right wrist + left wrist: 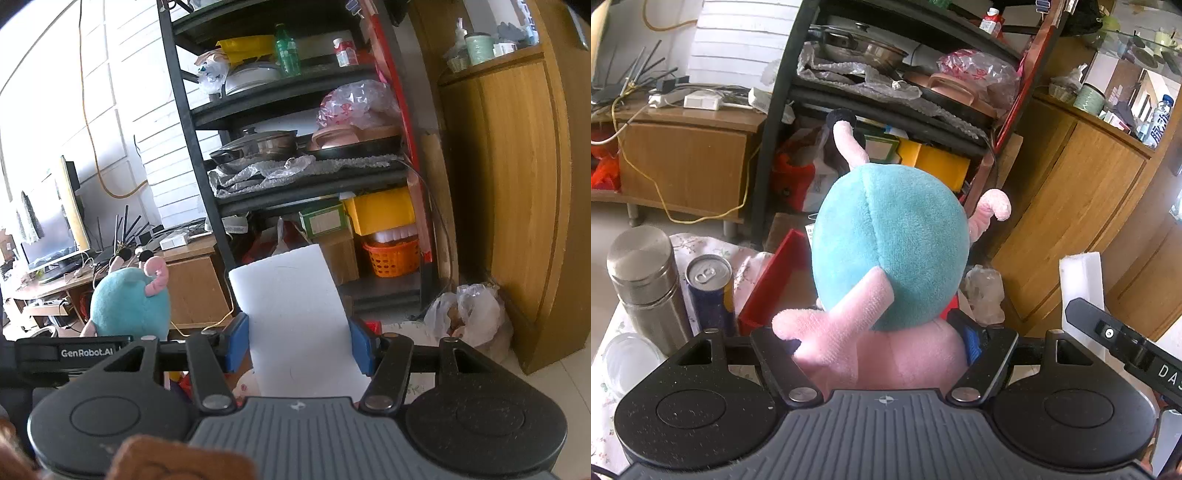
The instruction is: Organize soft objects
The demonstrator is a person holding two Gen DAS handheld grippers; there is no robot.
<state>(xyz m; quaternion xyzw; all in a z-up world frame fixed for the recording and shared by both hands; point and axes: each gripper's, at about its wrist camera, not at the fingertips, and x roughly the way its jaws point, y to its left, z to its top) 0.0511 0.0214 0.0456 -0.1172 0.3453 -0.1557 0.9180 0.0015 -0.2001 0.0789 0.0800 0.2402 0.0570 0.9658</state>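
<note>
My left claw point(882, 347) grips a pink plush toy with a teal round shell point(890, 243); my right claw point(299, 341) is clamped on a white foam block point(291, 314).

Bright daylight from ten o'clock washes out the white wall point(738, 40); strong fisheye bending at edges, corners dark, focus sharp.

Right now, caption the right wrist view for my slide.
Right tool clamps a white foam block before a shelf; the plush is at left.
</note>
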